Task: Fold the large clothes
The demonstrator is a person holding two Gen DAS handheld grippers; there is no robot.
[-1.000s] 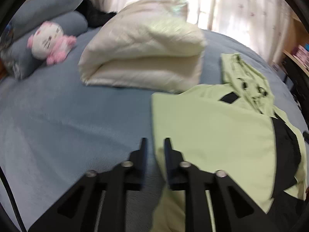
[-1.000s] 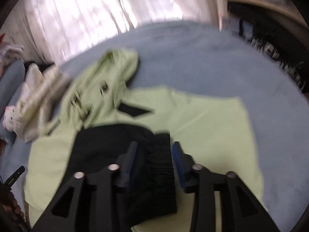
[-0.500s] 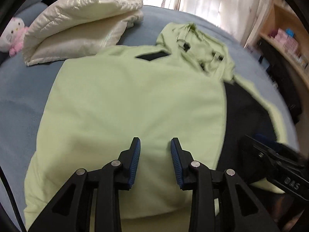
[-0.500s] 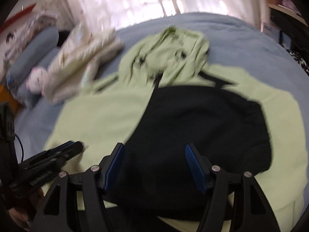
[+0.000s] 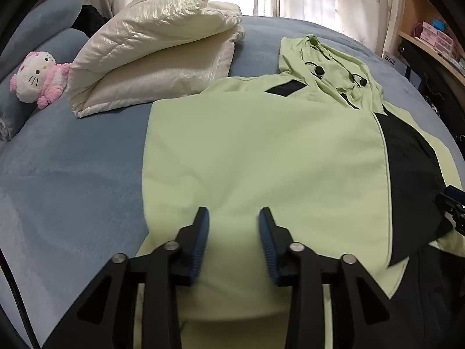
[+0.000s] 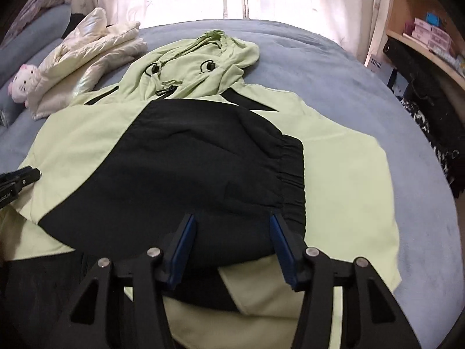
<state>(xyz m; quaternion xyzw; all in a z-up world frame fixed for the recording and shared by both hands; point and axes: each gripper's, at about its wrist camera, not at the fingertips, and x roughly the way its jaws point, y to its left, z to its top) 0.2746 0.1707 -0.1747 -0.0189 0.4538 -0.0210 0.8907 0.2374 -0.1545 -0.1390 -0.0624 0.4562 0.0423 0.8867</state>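
Observation:
A light green hooded jacket [image 5: 261,151] lies flat on the blue bed, hood toward the window. A black sleeve [image 6: 186,168] with an elastic cuff is folded across its front. My left gripper [image 5: 232,218] is open and empty, hovering above the jacket's green left half near the hem. My right gripper [image 6: 231,221] is open and empty above the lower part of the black sleeve. The right gripper's tip shows at the right edge of the left wrist view [image 5: 453,203]. The left gripper's tip shows at the left edge of the right wrist view [image 6: 20,179].
A folded cream puffer jacket [image 5: 162,58] lies on the blue bed [image 5: 72,168] left of the hood. A pink and white plush toy [image 5: 37,78] leans on grey pillows. Shelves with boxes [image 6: 430,35] stand at the right, curtains behind.
Both grippers have opened wider and pulled back toward the jacket's hem. The left view swung from the bed's left side onto the jacket. The black sleeve now lies folded across the front.

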